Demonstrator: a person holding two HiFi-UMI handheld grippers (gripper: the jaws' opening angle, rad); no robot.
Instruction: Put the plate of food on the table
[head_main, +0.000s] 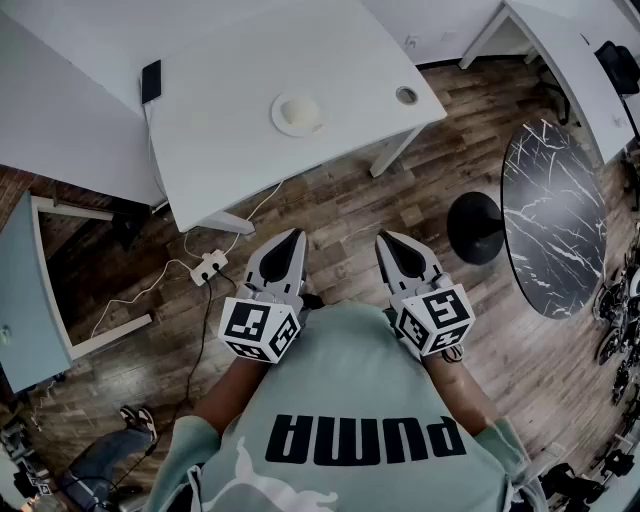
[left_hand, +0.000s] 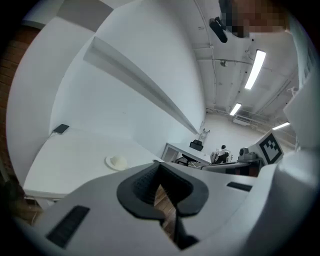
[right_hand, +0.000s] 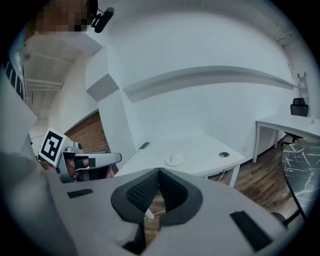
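A white plate with a pale mound of food (head_main: 299, 113) rests on the white table (head_main: 230, 130) ahead of me; the same plate (left_hand: 116, 161) shows in the left gripper view and the plate (right_hand: 175, 160) in the right gripper view. My left gripper (head_main: 293, 236) is held over the wooden floor, short of the table's near edge, jaws shut and empty. My right gripper (head_main: 385, 238) sits beside it at the same height, jaws shut with nothing between them.
A black phone (head_main: 151, 81) lies at the table's far left corner, and a cable hole (head_main: 406, 95) is at its right. A power strip with white cables (head_main: 208, 266) lies on the floor. A round dark marble table (head_main: 555, 215) and a black stool base (head_main: 474, 227) stand to the right.
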